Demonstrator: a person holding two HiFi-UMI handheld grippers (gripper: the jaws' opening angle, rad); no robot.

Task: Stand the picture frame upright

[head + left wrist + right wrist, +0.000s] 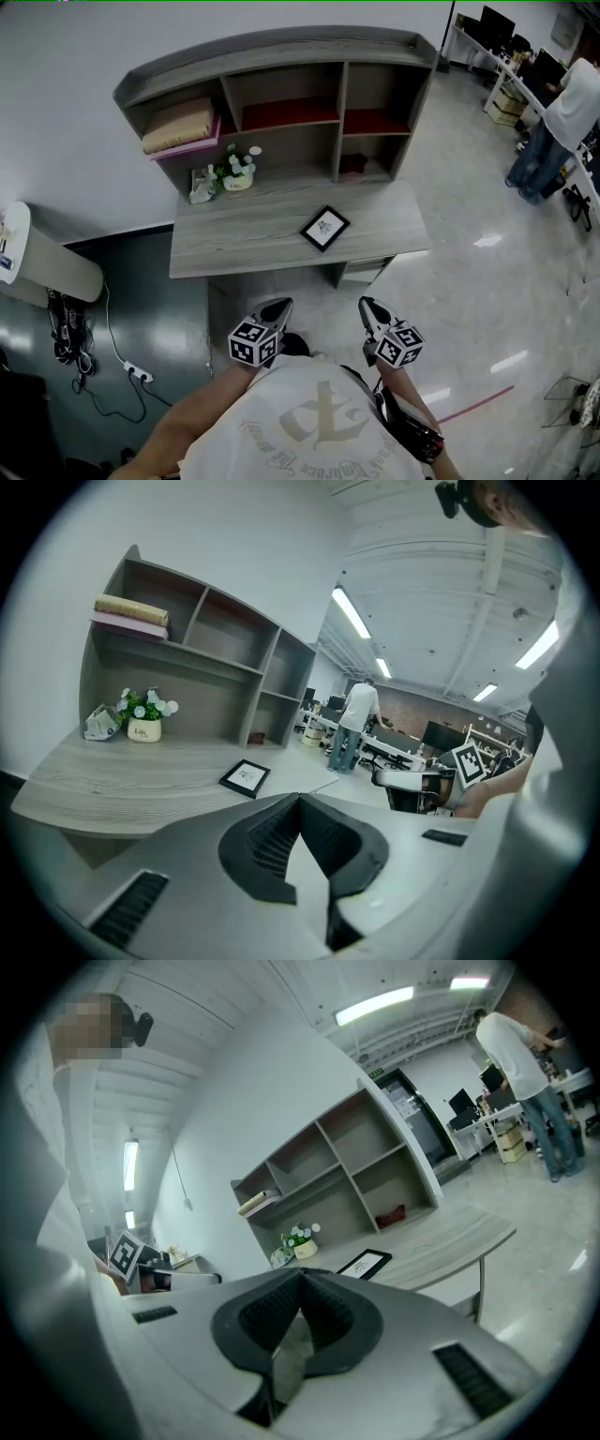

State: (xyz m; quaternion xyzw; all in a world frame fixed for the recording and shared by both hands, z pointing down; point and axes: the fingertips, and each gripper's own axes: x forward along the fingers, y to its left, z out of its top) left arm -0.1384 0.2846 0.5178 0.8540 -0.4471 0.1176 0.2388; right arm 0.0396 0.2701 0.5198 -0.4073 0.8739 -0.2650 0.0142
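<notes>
Grey wood desk (244,239) with shelf unit behind: black picture frame (324,228) lies flat near its front edge, white print facing up. My left gripper (273,311) and right gripper (373,313) hang short of the desk, jaws together, empty.

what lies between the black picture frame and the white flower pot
Only bare grey wood-grain desktop separates the flat black picture frame from the white flower pot, seen in the head view.
</notes>
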